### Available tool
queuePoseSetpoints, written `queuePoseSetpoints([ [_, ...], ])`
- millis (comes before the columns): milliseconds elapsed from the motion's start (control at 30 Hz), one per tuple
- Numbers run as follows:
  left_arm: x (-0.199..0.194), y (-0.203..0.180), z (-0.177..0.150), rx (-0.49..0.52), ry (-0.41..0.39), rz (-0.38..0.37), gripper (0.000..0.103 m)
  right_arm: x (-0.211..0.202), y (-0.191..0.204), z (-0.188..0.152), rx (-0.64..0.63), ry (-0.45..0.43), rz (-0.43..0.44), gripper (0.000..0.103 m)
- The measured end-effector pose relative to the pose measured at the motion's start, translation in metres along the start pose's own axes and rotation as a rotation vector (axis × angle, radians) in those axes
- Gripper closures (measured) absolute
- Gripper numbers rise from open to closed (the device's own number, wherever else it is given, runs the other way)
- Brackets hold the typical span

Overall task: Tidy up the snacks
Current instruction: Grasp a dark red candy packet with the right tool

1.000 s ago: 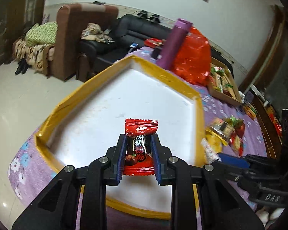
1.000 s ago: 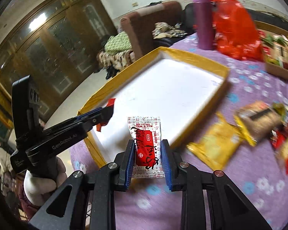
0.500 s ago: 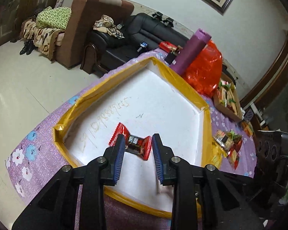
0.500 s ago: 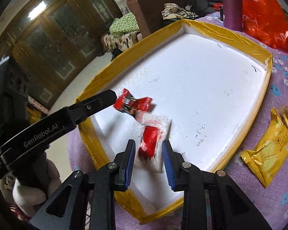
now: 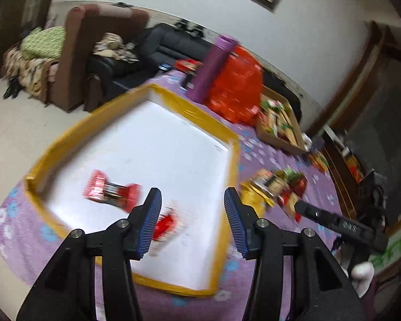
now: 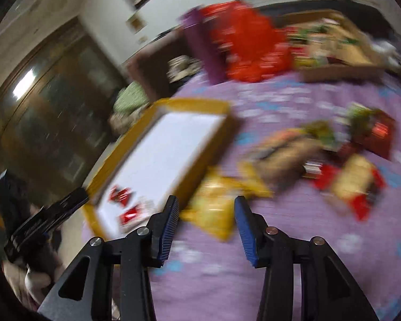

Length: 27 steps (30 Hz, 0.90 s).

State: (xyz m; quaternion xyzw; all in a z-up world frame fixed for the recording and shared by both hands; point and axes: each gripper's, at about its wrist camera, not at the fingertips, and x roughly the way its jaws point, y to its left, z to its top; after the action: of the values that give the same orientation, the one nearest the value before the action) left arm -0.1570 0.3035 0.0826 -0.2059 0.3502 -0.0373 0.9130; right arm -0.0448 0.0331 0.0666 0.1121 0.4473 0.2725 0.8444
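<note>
Snacks are split between two places: a red candy [image 5: 112, 194] and a red-and-white sachet [image 5: 164, 223] lie at the near end of the yellow-rimmed white tray [image 5: 232, 165], the rest loose on the purple floral cloth [image 6: 294, 214] to its right. Both the left gripper [image 5: 192, 219] and right gripper [image 6: 205, 226] are empty, jaws opening. Judging by aim, the yellow snack bag [image 6: 214, 211] just beyond the right fingertips comes next: spread wider, straddle one crimped edge, then pinch firmly.

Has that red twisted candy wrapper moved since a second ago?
Yes. The red twisted candy wrapper has left the left gripper, whose jaws are opening, and lies inside the yellow-edged white tray near its corner.
</note>
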Motion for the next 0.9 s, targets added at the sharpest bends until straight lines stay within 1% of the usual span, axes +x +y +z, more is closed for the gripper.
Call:
queuePoseSetpoints([
  [100, 0.014, -0.031, -0.007, 0.076, 0.042, -0.030, 0.056, -0.016, -0.045, -0.010, 0.092, -0.022, -0.047, 0.057],
  [267, 0.043, -0.084, -0.023, 0.226, 0.120, -0.056, 0.056, -0.026, -0.087, -0.021, 0.160, -0.030, -0.093, 0.057],
  [333, 0.058, -0.102, -0.029, 0.295, 0.146, -0.037, 0.056, -0.029, -0.098, -0.021, 0.173, -0.035, -0.111, 0.052],
  [400, 0.073, -0.112, -0.034, 0.340, 0.175, -0.012, 0.056, -0.027, -0.109, -0.017, 0.188, -0.038, -0.124, 0.046],
  [467, 0.087, -0.117, -0.036, 0.362, 0.209, 0.004, 0.056, -0.024, -0.115, -0.014, 0.203, -0.034, -0.128, 0.044],
  [500, 0.094, -0.117, -0.037, 0.373, 0.223, 0.023, 0.056, -0.022, -0.116, -0.012, 0.211, -0.027, -0.133, 0.044],
  [567, 0.103, -0.119, -0.038, 0.397, 0.231, 0.052, 0.056, -0.016, -0.121, -0.010, 0.224, -0.018, -0.142, 0.044],
  [667, 0.114, -0.123, -0.035, 0.426, 0.227, 0.098, 0.056, -0.010, -0.120, -0.007, 0.210, -0.030, -0.197, 0.044],
  [700, 0.119, -0.125, -0.033, 0.437, 0.228, 0.104, 0.054, -0.008, -0.118, -0.005, 0.197, -0.038, -0.224, 0.044],
  [767, 0.127, -0.127, -0.032, 0.452, 0.237, 0.109, 0.045, -0.004, -0.118, -0.002, 0.179, -0.048, -0.258, 0.044],
  [833, 0.135, -0.128, -0.031, 0.458, 0.238, 0.129, 0.043, 0.000, -0.119, -0.001, 0.173, -0.054, -0.288, 0.044],
  [900, 0.138, -0.128, -0.031, 0.463, 0.230, 0.134, 0.043, 0.003, -0.124, -0.002, 0.194, -0.050, -0.285, 0.044],
])
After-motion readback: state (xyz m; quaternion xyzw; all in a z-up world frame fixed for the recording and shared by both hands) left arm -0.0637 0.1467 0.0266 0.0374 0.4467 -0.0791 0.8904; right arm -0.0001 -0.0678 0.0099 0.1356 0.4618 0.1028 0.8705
